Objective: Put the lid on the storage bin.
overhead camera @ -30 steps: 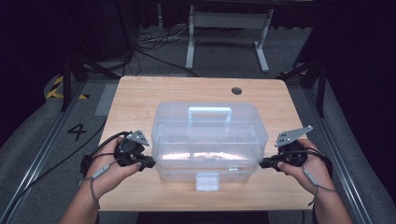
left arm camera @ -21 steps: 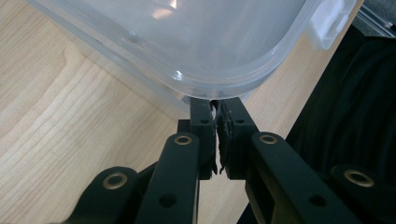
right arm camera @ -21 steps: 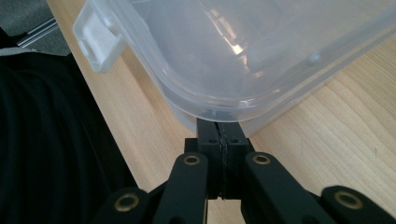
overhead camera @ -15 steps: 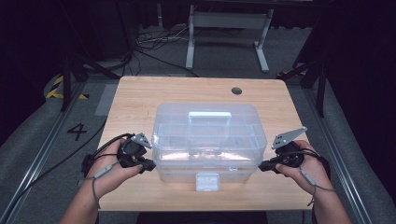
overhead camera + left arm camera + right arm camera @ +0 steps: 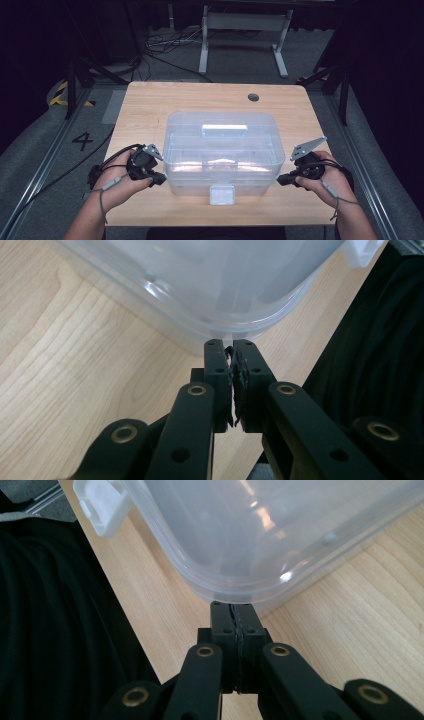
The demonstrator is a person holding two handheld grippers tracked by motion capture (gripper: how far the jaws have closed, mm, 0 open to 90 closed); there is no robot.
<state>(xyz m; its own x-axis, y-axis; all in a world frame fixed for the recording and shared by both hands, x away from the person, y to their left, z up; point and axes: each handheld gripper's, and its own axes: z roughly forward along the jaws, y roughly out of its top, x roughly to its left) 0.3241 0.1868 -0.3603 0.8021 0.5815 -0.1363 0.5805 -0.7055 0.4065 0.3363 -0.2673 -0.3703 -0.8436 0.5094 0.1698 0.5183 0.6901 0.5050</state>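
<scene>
We note L gripper [image 5: 161, 179] lower left of frame, jaws closed, empty, tips at box [image 5: 223, 150] corner. Clear box sits mid-frame on table [image 5: 150, 105], lid on, white latch [image 5: 221, 194] front. R gripper [image 5: 281, 181] lower right, closed, empty, tips at opposite corner.

One clear plastic box [image 5: 223, 150] with one white latch [image 5: 221, 194] and one handle [image 5: 224, 131] on its lid; two grippers, left gripper [image 5: 159, 178] and right gripper [image 5: 281, 180]; one wooden surface [image 5: 150, 105]
</scene>
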